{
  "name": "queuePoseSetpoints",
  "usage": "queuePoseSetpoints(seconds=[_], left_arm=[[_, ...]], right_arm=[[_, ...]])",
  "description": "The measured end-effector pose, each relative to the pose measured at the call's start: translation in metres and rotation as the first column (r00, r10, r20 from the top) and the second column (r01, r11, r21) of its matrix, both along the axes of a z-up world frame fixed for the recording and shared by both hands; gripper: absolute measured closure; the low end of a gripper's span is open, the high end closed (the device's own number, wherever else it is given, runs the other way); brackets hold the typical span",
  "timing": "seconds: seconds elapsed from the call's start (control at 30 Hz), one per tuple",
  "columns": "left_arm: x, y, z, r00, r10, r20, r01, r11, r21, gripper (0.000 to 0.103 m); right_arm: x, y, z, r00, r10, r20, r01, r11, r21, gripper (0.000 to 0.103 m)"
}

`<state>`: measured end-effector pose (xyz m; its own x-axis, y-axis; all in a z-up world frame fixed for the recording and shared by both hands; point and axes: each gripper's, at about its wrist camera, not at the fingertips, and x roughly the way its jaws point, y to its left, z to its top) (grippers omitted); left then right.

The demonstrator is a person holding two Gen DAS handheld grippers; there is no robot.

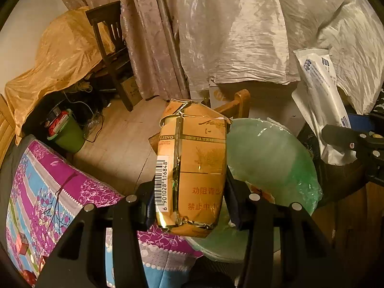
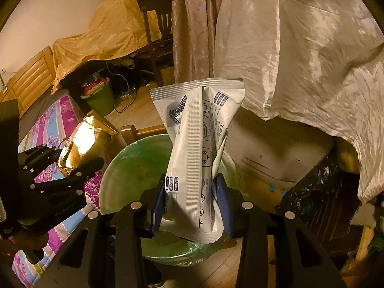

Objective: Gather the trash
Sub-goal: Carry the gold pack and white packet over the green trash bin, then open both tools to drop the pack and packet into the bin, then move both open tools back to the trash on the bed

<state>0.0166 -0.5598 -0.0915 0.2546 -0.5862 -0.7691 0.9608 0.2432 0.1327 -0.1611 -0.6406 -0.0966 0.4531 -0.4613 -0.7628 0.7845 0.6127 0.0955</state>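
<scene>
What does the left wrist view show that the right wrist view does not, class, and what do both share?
Only the left wrist view shows the barcode and printed face of the orange cigarette pack held in the left gripper jaws. Only the right wrist view shows the back seam of the white snack wrapper in the right gripper jaws, and black bin bags. Both show the green-lined bin, the small green bucket, the wooden chair and the curtain.

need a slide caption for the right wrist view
Right gripper holds a white wrapper above the green-lined bin; the left gripper beside it holds a gold pack.
</scene>
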Motion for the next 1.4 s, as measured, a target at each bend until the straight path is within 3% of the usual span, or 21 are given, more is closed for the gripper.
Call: queuePoseSetpoints(seconds=[0.13,0.2,0.57,0.7,0.83,1.0,1.13,1.23,1.4], left_arm=[[0.000,-0.003,0.001,0.997,-0.044,-0.058,0.043,0.999,-0.020,0.053],[0.001,-0.002,0.000,0.998,-0.037,-0.055,0.036,0.999,-0.027,0.031],[0.013,0.018,-0.003,0.997,0.036,-0.062,-0.039,0.998,-0.045,0.031],[0.021,0.042,0.000,0.994,0.112,-0.012,-0.113,0.989,-0.091,0.031],[0.039,0.077,-0.002,0.975,0.223,0.023,-0.218,0.966,-0.138,0.030],[0.067,0.143,-0.010,0.919,0.392,0.040,-0.380,0.909,-0.174,0.027],[0.093,0.212,-0.019,0.850,0.526,0.034,-0.515,0.842,-0.162,0.027],[0.107,0.262,-0.024,0.799,0.601,0.029,-0.590,0.793,-0.152,0.027],[0.129,0.368,-0.036,0.669,0.743,-0.016,-0.738,0.663,-0.126,0.027]], right_arm=[[0.002,-0.003,0.000,1.000,0.020,-0.008,-0.020,1.000,-0.009,0.053],[0.000,-0.005,0.000,1.000,0.012,0.002,-0.012,1.000,-0.013,0.044],[-0.005,-0.001,0.004,0.999,0.005,0.054,-0.004,1.000,-0.015,0.043],[0.004,0.017,0.011,0.997,0.042,0.065,-0.036,0.996,-0.081,0.043],[0.020,0.045,0.017,0.991,0.079,0.103,-0.064,0.988,-0.142,0.043],[0.051,0.090,0.021,0.972,0.150,0.182,-0.115,0.975,-0.187,0.043],[0.090,0.129,0.013,0.942,0.247,0.228,-0.214,0.964,-0.159,0.043],[0.126,0.163,0.002,0.919,0.330,0.215,-0.306,0.942,-0.136,0.043],[0.193,0.235,-0.021,0.842,0.520,0.143,-0.507,0.854,-0.117,0.041]])
